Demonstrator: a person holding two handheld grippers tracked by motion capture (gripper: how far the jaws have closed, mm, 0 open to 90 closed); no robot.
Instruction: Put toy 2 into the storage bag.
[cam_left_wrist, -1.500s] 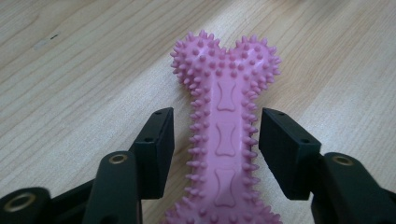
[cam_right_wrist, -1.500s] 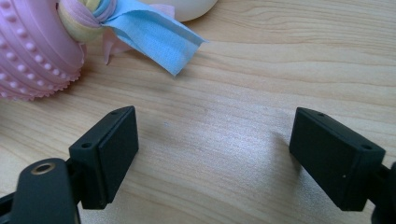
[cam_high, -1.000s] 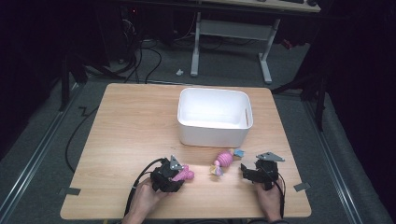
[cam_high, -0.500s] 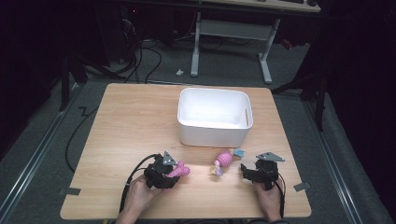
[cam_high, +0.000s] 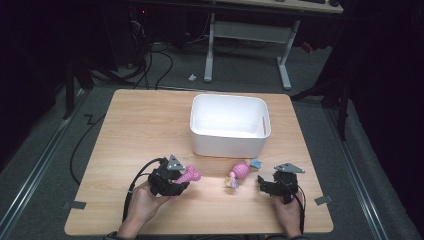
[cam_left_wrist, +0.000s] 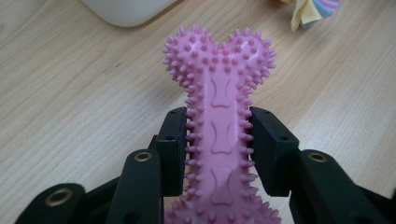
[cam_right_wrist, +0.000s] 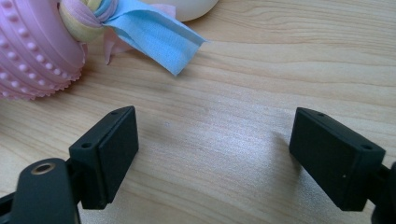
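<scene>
- Nearest the person, the left gripper is clamped on a pink spiky bone, held over the table.
- At the right, the right gripper rests with jaws apart, holding nothing.
- Just beyond it lies a ribboned pink toy.
- Farther back stands a white bin.

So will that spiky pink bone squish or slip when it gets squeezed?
The pink bone probably stays put: its rubbery-looking nubs sit against both pads of the left hand-held gripper. It looks straight, not drooping, so likely fairly stiff. It seems light.
</scene>
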